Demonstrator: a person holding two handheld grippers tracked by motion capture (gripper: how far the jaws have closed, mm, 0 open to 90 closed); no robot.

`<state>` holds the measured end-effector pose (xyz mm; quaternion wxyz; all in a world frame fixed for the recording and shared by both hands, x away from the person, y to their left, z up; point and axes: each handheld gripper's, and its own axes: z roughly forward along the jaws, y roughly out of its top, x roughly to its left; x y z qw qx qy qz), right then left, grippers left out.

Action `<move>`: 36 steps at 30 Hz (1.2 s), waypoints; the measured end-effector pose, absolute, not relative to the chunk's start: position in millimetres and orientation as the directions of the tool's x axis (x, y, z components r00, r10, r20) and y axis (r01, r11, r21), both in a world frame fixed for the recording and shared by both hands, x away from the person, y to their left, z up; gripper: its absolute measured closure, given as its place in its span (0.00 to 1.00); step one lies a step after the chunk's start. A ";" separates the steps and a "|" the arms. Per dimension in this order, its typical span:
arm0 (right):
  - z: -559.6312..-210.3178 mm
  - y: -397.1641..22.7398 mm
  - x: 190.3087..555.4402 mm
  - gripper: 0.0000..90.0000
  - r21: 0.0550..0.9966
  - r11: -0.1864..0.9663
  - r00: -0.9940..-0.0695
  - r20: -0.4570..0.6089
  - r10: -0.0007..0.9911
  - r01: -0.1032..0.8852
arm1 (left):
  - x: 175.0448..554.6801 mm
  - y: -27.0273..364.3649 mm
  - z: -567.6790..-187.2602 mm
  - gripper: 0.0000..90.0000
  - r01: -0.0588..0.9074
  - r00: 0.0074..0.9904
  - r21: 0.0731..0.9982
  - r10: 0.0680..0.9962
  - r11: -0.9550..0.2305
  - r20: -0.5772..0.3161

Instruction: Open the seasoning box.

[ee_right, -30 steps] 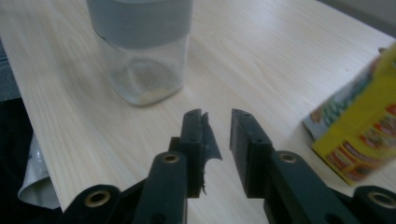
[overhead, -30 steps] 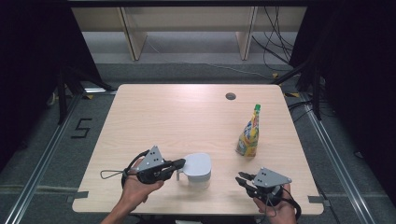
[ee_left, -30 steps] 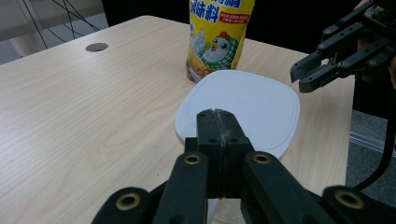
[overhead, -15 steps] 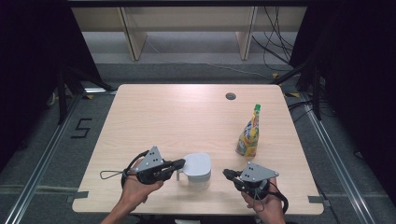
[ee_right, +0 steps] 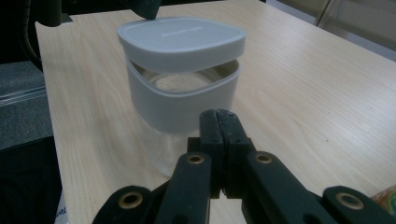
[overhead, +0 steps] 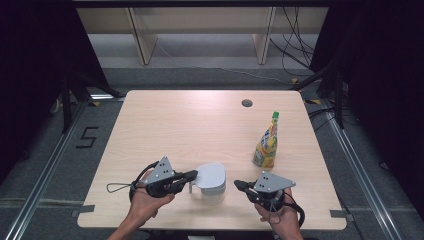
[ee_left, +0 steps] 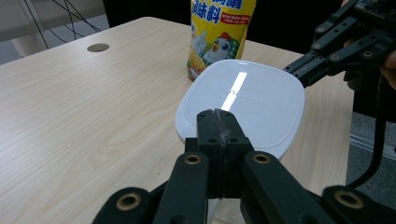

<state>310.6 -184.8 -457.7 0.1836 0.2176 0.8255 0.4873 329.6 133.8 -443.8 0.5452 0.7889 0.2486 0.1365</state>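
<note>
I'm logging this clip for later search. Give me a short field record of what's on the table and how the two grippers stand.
surface: wooden table
container: white lidded jar, lid raised at one side, near front edge
pouch: yellow seasoning pouch, upright, right of the jar
left gripper: jaws shut, tip at the jar's lid
right gripper: jaws just closed with nothing between them, beside the jar, apart from it

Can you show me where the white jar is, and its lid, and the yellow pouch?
jar (ee_right: 180, 105), right gripper view, on its white band.
lid (ee_left: 243, 100), left gripper view, on its flat top.
pouch (overhead: 266, 145), high view, on its printed front.
</note>
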 end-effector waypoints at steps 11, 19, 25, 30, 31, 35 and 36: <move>-451.7 -172.4 314.0 1.00 0.883 0.445 -0.846 -0.118 0.519 0.149 | 329.7 134.6 -443.6 0.99 0.229 0.843 0.929 0.536 -0.290 -0.041; -449.6 -170.0 315.2 1.00 0.880 0.450 -0.846 -0.121 0.518 0.150 | 328.8 134.9 -443.8 0.99 0.239 0.838 0.928 0.544 -0.286 -0.048; -447.7 -167.5 317.8 1.00 0.879 0.457 -0.854 -0.131 0.504 0.135 | 328.9 135.4 -444.4 0.99 0.238 0.838 0.929 0.544 -0.282 -0.049; -446.0 -166.8 318.0 1.00 0.876 0.463 -0.855 -0.133 0.501 0.136 | 328.6 136.1 -444.7 0.99 0.239 0.837 0.929 0.546 -0.284 -0.048; -446.1 -165.2 318.5 1.00 0.879 0.460 -0.856 -0.137 0.498 0.127 | 328.6 136.3 -445.0 0.99 0.241 0.837 0.929 0.545 -0.283 -0.051; -445.4 -163.2 319.5 1.00 0.883 0.453 -0.861 -0.130 0.491 0.125 | 328.6 136.1 -444.9 0.99 0.242 0.834 0.928 0.550 -0.282 -0.051; -445.1 -163.0 319.6 1.00 0.883 0.451 -0.859 -0.124 0.496 0.133 | 328.6 135.9 -444.8 0.99 0.238 0.835 0.928 0.549 -0.285 -0.045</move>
